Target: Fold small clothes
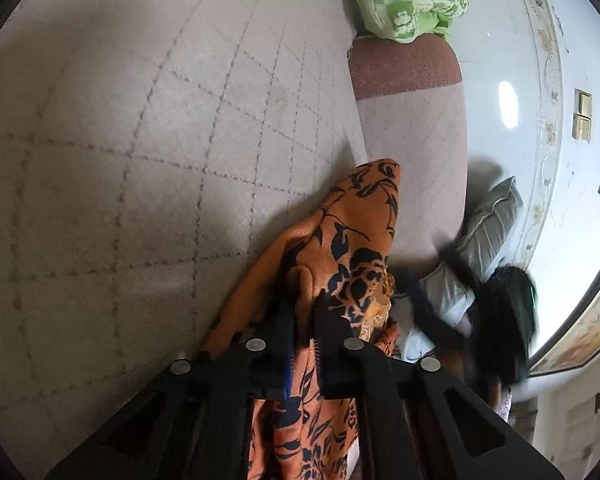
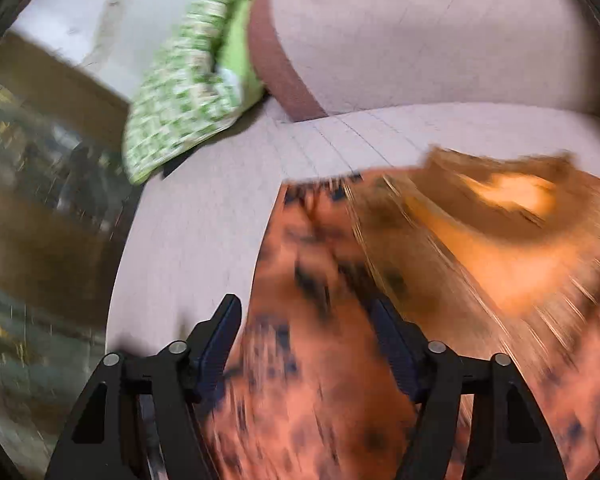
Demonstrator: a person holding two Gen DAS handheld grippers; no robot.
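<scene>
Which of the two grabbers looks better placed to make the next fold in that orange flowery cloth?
Probably the left gripper: it is shut on the orange black-flowered cloth, lifted above the quilted grey sofa. The right gripper is open, over the cloth without gripping.

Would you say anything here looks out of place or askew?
Only the orange floral garment: it is bunched and hanging from the left gripper, not laid flat on the quilted sofa. The right gripper is open above it.
</scene>
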